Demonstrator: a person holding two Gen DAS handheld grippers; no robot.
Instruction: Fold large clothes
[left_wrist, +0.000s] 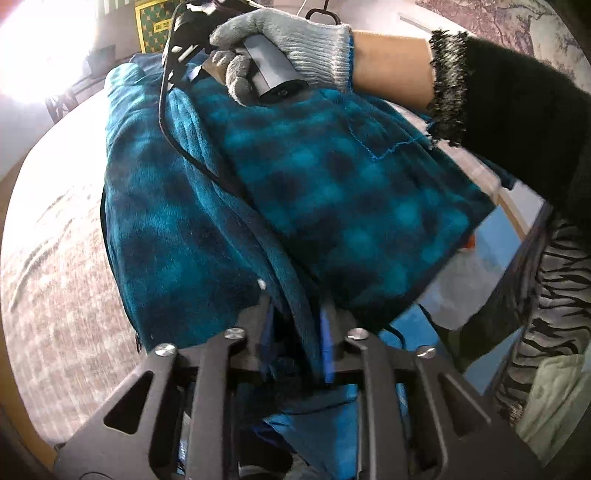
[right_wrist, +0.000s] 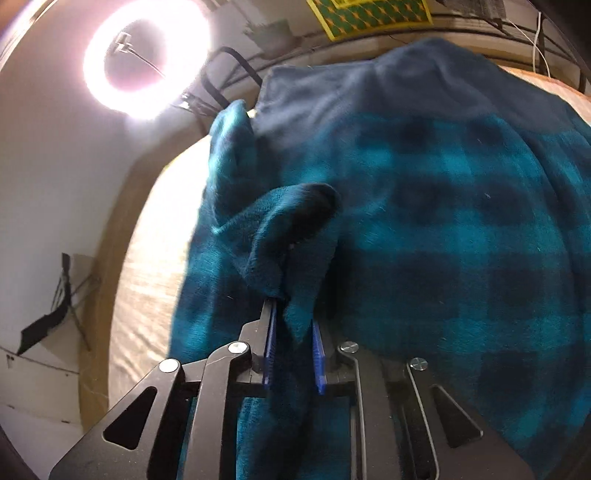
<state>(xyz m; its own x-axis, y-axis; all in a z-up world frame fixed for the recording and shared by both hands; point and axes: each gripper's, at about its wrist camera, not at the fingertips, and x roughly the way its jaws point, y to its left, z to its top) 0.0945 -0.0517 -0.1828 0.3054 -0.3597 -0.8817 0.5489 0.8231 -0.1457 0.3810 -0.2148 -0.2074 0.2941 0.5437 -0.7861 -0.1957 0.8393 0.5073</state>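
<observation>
Left gripper is clenched on a bunched fold of the teal-and-black plaid fleece garment – cloth packed tight btwn its blue pads. Right gripper has a hanging corner of the same fleece btwn its pads, but there's a visible gap on the right pad's side, so it looks released, not pinching. Garment lies spread over a pale bedcover, w/ a patch pocket facing up in the left wrist view. Gloved hand grips the other tool's handle above the fleece – a black fuzzy sleeve behind it. Ring light glares at upper left in the right wrist view.
</observation>
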